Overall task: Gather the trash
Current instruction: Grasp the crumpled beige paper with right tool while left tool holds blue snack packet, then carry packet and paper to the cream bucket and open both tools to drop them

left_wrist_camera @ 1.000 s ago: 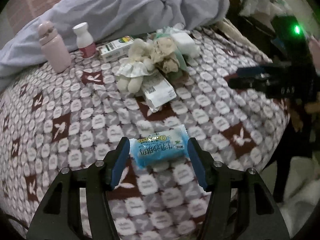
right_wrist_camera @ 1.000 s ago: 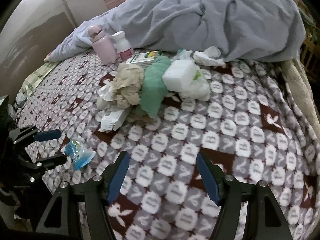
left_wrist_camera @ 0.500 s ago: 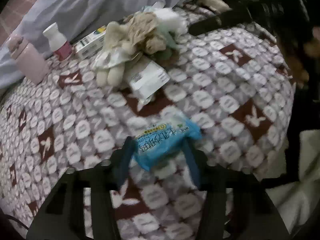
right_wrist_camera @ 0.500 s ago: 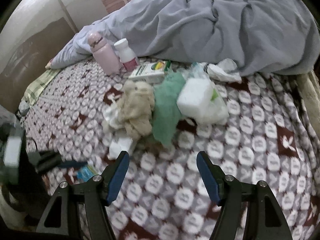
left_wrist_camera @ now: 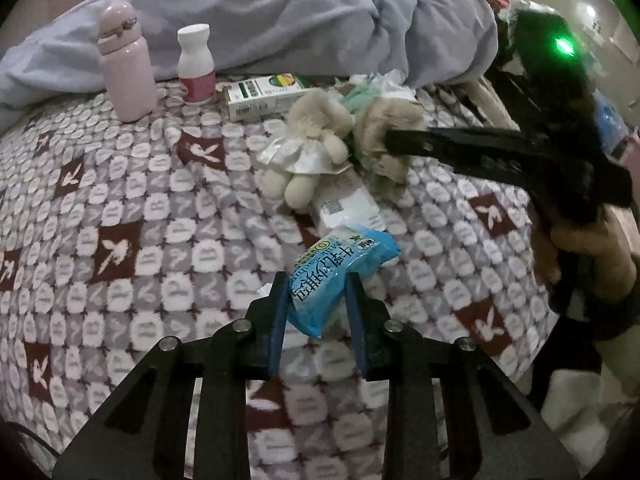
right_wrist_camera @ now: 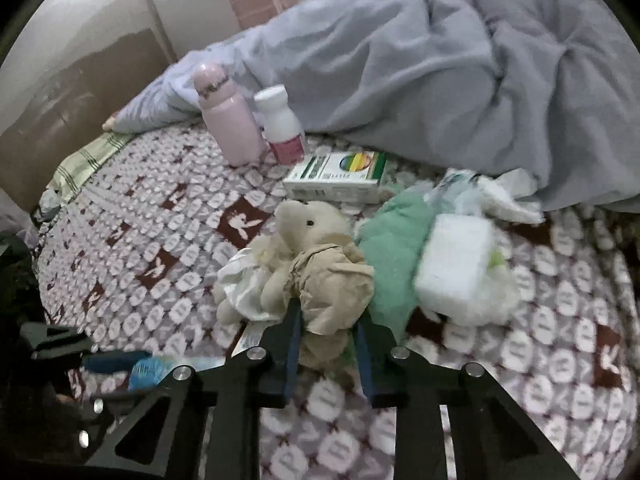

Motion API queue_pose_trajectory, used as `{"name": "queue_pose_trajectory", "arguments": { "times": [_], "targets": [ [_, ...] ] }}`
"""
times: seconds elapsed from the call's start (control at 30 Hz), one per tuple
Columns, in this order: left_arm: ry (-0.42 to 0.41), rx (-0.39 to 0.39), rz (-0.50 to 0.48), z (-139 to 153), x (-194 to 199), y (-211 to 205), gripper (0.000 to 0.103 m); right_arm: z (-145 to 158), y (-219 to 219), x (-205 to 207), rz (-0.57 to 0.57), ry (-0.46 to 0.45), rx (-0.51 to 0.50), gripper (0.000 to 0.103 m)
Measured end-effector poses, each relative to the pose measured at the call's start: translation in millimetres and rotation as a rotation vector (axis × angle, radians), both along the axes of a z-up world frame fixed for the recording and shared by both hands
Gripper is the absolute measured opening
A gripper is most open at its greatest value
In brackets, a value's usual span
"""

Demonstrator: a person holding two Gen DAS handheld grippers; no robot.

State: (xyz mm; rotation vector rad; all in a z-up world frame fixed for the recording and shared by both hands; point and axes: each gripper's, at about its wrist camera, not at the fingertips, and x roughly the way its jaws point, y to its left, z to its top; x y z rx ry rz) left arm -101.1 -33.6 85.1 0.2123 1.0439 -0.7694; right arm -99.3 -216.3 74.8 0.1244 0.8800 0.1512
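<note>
On the rabbit-patterned blanket (left_wrist_camera: 120, 248), a blue snack packet (left_wrist_camera: 340, 268) sits squeezed between the pads of my left gripper (left_wrist_camera: 316, 292), whose jaws are closing on it. In the right wrist view, my right gripper (right_wrist_camera: 328, 320) has its jaws closing on a crumpled brown paper wad (right_wrist_camera: 332, 280) at the near edge of the pile. The left wrist view shows the same right gripper (left_wrist_camera: 390, 142) reaching in from the right onto that brown paper wad (left_wrist_camera: 388, 128). The left gripper (right_wrist_camera: 116, 360) and the blue packet (right_wrist_camera: 146, 368) show at the lower left of the right wrist view.
A cream plush toy (right_wrist_camera: 304, 232), green cloth (right_wrist_camera: 396, 248), white tissue pack (right_wrist_camera: 456, 264) and a flat white packet (left_wrist_camera: 348, 208) lie in the pile. Behind stand a pink bottle (left_wrist_camera: 126, 64), a white bottle (left_wrist_camera: 196, 66) and a carton (left_wrist_camera: 264, 94). A grey duvet (right_wrist_camera: 400, 80) covers the far side.
My left jaws narrowed onto the blue packet and tilted it. My right gripper moved forward to the pile and its jaws came in around the brown paper.
</note>
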Motion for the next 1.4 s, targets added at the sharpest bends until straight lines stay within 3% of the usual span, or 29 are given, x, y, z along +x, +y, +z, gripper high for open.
{"name": "queue_pose_trajectory", "arguments": {
  "times": [0.2, 0.63, 1.4],
  "targets": [
    [-0.043, 0.002, 0.042, 11.9, -10.0, -23.4, 0.026, 17.6, -24.9, -41.9, -0.019, -0.009, 0.005, 0.023],
    [-0.101, -0.002, 0.067, 28.5, -42.4, -97.8, 0.026, 21.7, -86.1, -121.2, -0.133, -0.019, -0.015, 0.023],
    [-0.083, -0.069, -0.133, 50.9, -110.5, -258.7, 0.026, 39.7, -223.5, -229.4, -0.425, -0.06, -0.008, 0.023]
  ]
}}
